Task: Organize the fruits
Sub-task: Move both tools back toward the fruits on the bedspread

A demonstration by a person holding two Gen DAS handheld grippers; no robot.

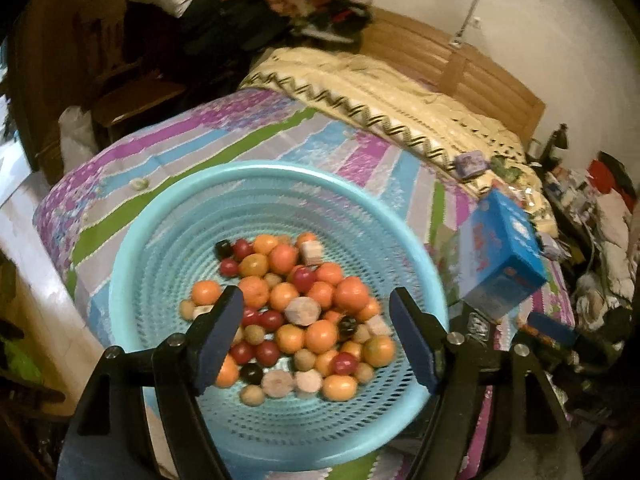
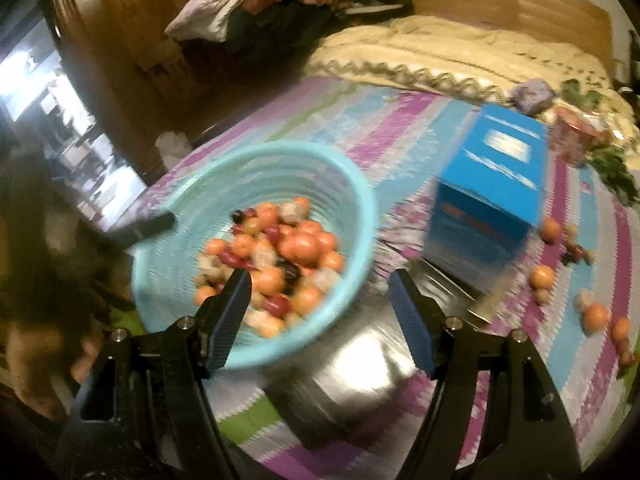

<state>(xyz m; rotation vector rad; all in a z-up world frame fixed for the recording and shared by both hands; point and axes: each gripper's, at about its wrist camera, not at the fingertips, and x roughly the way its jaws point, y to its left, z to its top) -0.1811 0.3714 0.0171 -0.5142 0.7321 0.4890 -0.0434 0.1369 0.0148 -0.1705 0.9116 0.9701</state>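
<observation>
Fruits [image 1: 296,312] heaped in the turquoise perforated basket [image 1: 168,240] on the striped bedspread [image 1: 256,136], some loose fruits [image 2: 542,276] scattered beside the blue box [image 2: 492,200], left gripper [image 1: 316,340] and right gripper [image 2: 320,320] both wide and empty, probably ready for gathering.

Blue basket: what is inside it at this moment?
The blue basket holds a mixed fruit pile: orange, dark red, near-black and pale tan pieces. Whatever lies beneath the top layer is covered.
</observation>
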